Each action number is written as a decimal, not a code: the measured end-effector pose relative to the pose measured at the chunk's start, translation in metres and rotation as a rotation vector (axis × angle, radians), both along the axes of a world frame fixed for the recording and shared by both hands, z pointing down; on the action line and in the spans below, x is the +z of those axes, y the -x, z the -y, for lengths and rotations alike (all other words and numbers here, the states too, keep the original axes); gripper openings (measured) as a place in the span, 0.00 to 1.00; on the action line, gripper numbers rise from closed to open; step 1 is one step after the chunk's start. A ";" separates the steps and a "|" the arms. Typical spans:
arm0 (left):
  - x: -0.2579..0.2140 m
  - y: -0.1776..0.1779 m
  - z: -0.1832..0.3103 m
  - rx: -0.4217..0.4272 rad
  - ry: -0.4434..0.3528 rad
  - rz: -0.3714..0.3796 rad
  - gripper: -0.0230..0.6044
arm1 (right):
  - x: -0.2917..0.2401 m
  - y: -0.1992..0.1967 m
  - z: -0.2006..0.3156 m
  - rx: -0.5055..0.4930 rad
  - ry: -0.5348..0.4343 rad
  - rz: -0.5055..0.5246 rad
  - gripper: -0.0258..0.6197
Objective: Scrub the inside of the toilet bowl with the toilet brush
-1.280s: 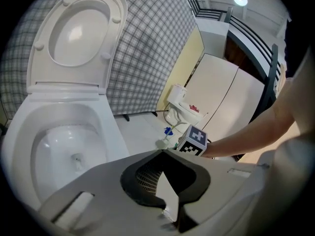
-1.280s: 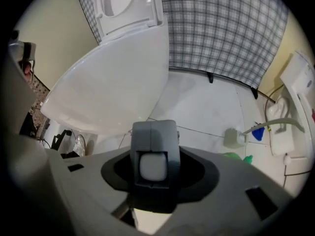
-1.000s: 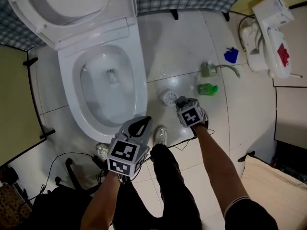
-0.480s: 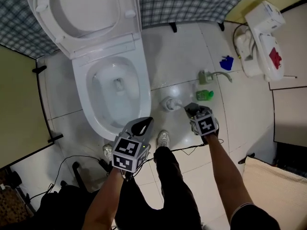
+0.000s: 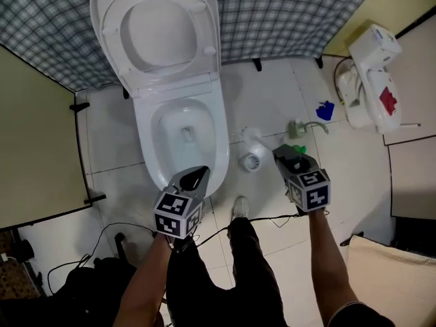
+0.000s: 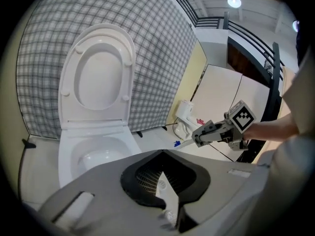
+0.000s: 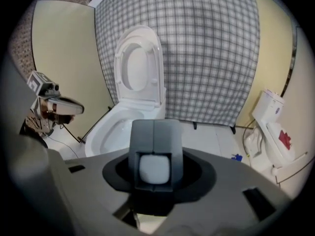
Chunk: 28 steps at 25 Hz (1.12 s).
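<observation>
— What are the two grippers doing?
— The right gripper is clamping the toilet brush by its grey handle. The left gripper is hovering with its jaws pressed together, empty.
— And the toilet bowl?
— It is standing open just beyond them, with the lid raised.

Open toilet bowl, toilet brush outside it

The white bowl stands with lid and seat tipped up behind it — its basin bare and glossy, with a small greyish drain spot low inside. The white brush hangs just right of the bowl's front, clear of the rim. Its round slotted head is lowest, and its handle is clamped in the right gripper, slanting down toward the bowl's side.
</observation>
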<state>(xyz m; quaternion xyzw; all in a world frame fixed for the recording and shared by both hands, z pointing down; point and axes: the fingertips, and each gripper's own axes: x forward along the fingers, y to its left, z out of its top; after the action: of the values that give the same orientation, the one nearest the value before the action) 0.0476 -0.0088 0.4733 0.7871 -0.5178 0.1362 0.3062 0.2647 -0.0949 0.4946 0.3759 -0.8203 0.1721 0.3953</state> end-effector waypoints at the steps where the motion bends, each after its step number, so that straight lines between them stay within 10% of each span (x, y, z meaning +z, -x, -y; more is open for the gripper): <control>1: -0.004 0.007 0.000 -0.012 -0.005 0.004 0.05 | -0.012 0.010 0.001 -0.002 -0.018 0.027 0.33; 12: -0.038 0.051 -0.009 -0.088 -0.037 0.028 0.05 | -0.082 0.096 -0.008 -0.053 -0.084 0.209 0.33; 28: -0.017 0.098 -0.013 -0.182 -0.003 0.018 0.05 | -0.045 0.177 -0.017 -0.126 -0.008 0.233 0.33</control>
<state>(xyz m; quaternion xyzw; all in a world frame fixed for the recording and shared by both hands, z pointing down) -0.0504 0.0047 0.4568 0.7361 -0.5900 0.1141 0.3116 0.0878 -0.0779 0.4498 0.3027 -0.8833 0.1861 0.3056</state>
